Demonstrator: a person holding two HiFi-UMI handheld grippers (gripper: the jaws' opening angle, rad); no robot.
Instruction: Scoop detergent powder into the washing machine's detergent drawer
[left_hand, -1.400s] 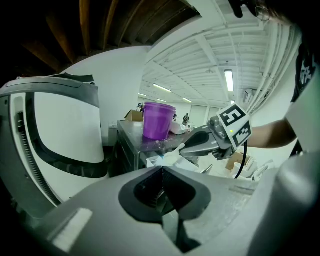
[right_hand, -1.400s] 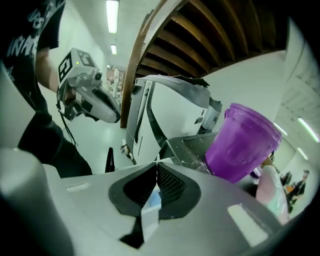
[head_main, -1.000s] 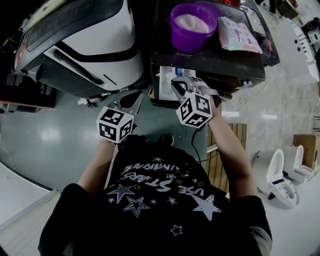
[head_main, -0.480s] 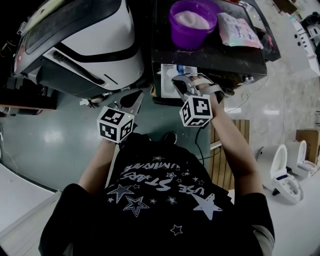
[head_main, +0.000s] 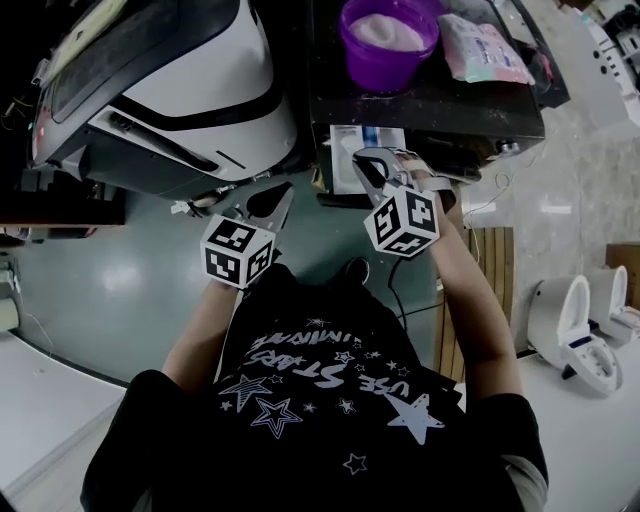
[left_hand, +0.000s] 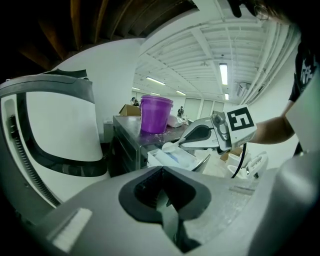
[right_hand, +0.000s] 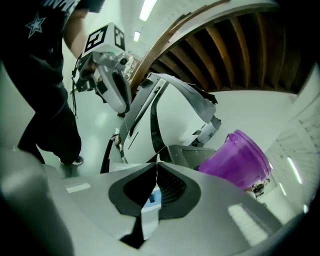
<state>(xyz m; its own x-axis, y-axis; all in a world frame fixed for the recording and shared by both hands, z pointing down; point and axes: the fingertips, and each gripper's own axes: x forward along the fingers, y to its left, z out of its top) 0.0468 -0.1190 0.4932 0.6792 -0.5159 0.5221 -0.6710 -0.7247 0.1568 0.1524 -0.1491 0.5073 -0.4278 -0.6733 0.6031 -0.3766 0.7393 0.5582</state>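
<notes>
detergent drawer open under scoop in r gripper jaws

Black star-printed T-shirt; grey left gripper, right gripper; black-and-white marker cubes

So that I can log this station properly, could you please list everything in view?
White machine: one, white and black, upper left.
Black machine: one, black, to its right.
Drawer: one, white, pulled out of the black machine's front.
Tub: one, purple, on the black machine, holding white powder.
Packet: one, pale, right of the tub.
Scoop: one, white, over the drawer.
Pallet: one, wooden, on the floor at right.
Toilets: two, white, far right.
Shirt: one, black with stars, on the person.
Left hand-held gripper: grey, shut, empty.
Right hand-held gripper: grey, shut on the scoop.
</notes>
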